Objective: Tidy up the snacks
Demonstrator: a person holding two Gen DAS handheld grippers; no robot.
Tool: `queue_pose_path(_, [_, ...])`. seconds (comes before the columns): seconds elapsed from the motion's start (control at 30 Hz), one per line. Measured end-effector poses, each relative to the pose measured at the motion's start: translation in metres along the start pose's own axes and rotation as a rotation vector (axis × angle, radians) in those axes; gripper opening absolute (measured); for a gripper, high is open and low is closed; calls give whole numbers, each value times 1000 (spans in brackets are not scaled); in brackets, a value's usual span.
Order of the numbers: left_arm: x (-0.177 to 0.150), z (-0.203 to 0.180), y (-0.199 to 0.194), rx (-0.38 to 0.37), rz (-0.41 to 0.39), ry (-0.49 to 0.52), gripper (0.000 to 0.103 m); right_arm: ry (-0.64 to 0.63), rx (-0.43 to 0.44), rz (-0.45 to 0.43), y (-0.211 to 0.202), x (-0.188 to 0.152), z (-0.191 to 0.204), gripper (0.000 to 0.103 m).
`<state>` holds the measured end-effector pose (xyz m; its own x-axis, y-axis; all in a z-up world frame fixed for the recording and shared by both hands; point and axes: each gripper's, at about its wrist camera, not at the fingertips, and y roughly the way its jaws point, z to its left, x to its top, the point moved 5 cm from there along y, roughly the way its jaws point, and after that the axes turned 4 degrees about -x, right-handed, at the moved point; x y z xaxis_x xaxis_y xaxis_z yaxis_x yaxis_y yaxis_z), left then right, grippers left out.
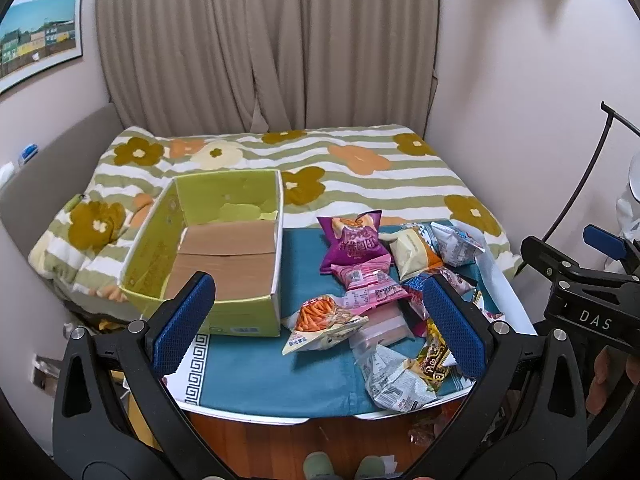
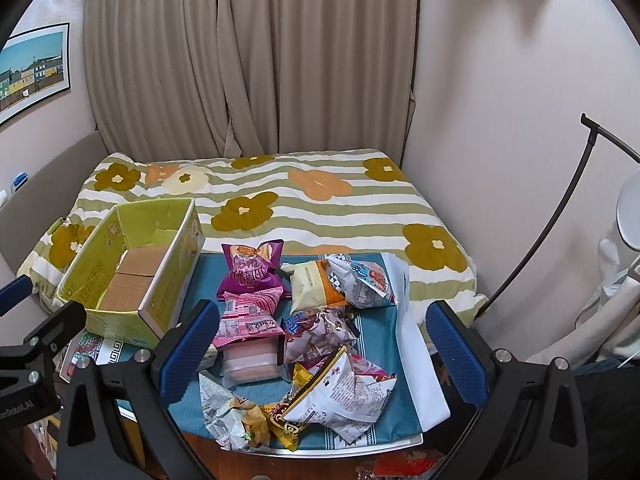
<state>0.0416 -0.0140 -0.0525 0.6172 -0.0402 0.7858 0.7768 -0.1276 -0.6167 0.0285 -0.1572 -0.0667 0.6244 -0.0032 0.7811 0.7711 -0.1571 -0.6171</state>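
Both views: soft, even indoor light, moderately bright. Faint shadows on the wall [image 1: 520, 60] at upper right. Strong fisheye bending and dark vignette at corners. Focus sharp.

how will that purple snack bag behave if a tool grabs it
The purple snack bag looks puffed with air, so it is probably light and will squash under pressure. Its glossy film may slip. Its crimped top edge looks like the firmest place to pinch.
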Motion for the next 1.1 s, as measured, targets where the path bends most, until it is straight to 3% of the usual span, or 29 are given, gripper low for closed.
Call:
queue_pose_path(0.3, [1, -2, 4, -22, 13, -1, 103, 6, -1, 5, 2, 1, -1, 103])
queue_pose_path(0.47, [7, 8, 11, -60, 58, -13, 103, 22, -7, 17, 4, 4, -9, 103])
queue_pose_path(0.77, [-37, 4, 65, -196, 269, -52, 103, 33, -60, 120, 31, -28, -34, 103])
queue_pose_path(0.97, [-79, -19, 98, -239, 400, -101, 103, -31, 12, 181, 55, -63, -46, 103])
queue_pose_path(1.1, [-102, -36, 118, -209, 452, -133, 103, -136, 90, 216, 76, -87, -47, 103])
